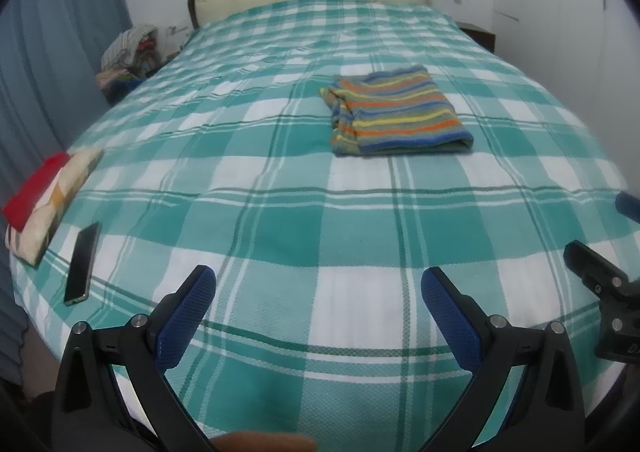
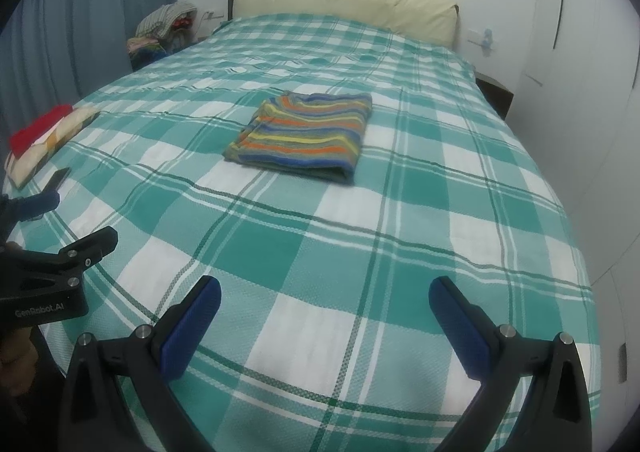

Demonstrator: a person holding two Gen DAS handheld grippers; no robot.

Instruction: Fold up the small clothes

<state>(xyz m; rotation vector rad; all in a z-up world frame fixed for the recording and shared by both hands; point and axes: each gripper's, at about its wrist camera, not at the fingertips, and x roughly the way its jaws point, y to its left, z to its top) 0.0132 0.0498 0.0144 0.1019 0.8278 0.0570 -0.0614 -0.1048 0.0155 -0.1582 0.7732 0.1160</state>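
You held your left tool (image 1: 318, 286) and right tool (image 2: 324, 296) wide apart and empty above the near end of the bed (image 1: 280, 220). The folded striped garment (image 1: 400, 112) lay flat mid-bed, well beyond both. A phone (image 1: 82, 264) and folded clothes (image 1: 44, 200) sat at the left edge.

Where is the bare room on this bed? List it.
Free: the wide stretch between both open claws and the striped garment, and beyond it up to the pillow. Crowded: the left edge, with the phone and folded cloths.
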